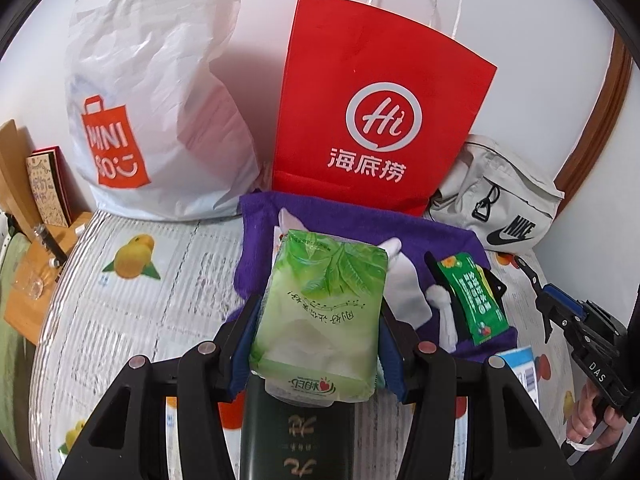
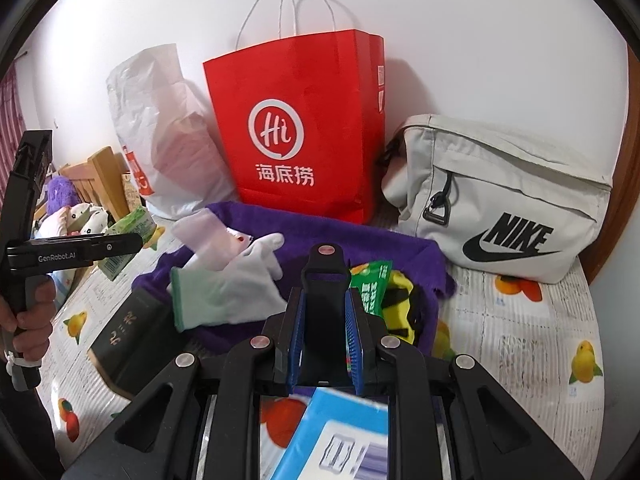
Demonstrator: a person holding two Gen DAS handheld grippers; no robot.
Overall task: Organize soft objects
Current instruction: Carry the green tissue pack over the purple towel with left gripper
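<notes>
My left gripper [image 1: 316, 320] is shut on a green tissue pack [image 1: 320, 304], held above a dark green box [image 1: 296, 432]. In the right wrist view this gripper [image 2: 120, 244] comes in from the left with the pack [image 2: 132, 228]. My right gripper [image 2: 324, 320] is shut on a flat black object [image 2: 324, 280] of unclear kind, over a purple towel [image 2: 360, 236]. White gloves [image 2: 228, 292], a green sachet [image 2: 372, 284] and a yellow-black item [image 2: 404, 300] lie on the towel.
Against the wall stand a red paper bag [image 2: 300, 128], a white plastic bag [image 1: 152, 100] and a pale Nike bag [image 2: 500, 200]. A blue box [image 2: 340, 440] lies under my right gripper. Plush toys [image 2: 72, 208] sit far left on the fruit-print cover [image 2: 520, 340].
</notes>
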